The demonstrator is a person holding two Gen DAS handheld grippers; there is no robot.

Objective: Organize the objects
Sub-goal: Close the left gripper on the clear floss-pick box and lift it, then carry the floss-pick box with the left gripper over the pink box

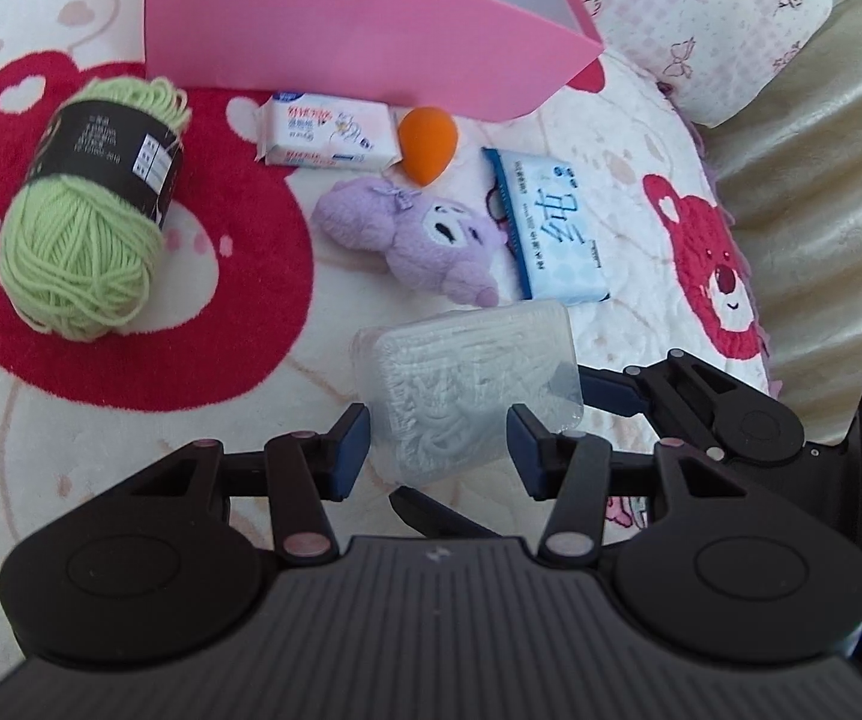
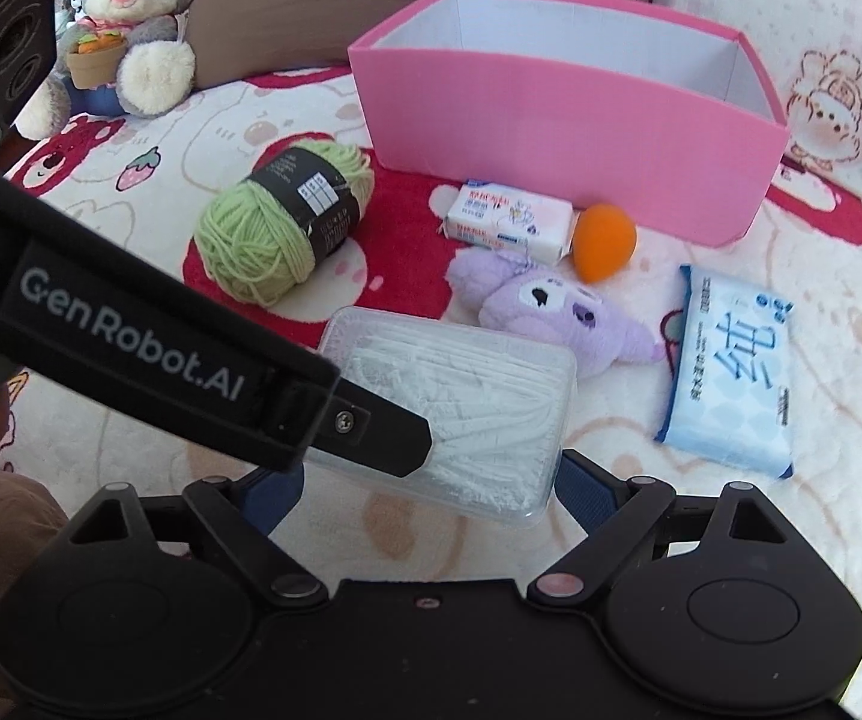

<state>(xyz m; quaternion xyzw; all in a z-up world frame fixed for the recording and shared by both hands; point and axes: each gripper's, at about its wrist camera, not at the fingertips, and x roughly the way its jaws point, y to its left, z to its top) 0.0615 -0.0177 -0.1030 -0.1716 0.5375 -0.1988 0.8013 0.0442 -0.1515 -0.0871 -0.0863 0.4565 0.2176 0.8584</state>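
Note:
A clear plastic box of cotton swabs (image 1: pixel 467 384) (image 2: pixel 449 402) hangs just above the blanket, held from two sides. My left gripper (image 1: pixel 438 444) is shut on its near corner across the narrow way. My right gripper (image 2: pixel 425 486) is shut on it across the long way, and one of its fingers (image 1: pixel 608 389) shows at the box's right end. The left gripper's black finger (image 2: pixel 389 438) lies across the lid. Beyond lie a green yarn ball (image 1: pixel 83 228) (image 2: pixel 284 228), a purple plush (image 1: pixel 425 240) (image 2: pixel 563 318) and an open pink box (image 1: pixel 359 30) (image 2: pixel 569 138).
A white-pink wipes pack (image 2: pixel 509 219), an orange sponge egg (image 2: pixel 602 243) and a blue tissue pack (image 2: pixel 731 372) lie before the pink box on the bear-print blanket (image 1: pixel 161 360). A grey rabbit toy (image 2: pixel 131 30) sits far left. Beige sofa leather (image 1: pixel 821 180) borders the blanket's right edge.

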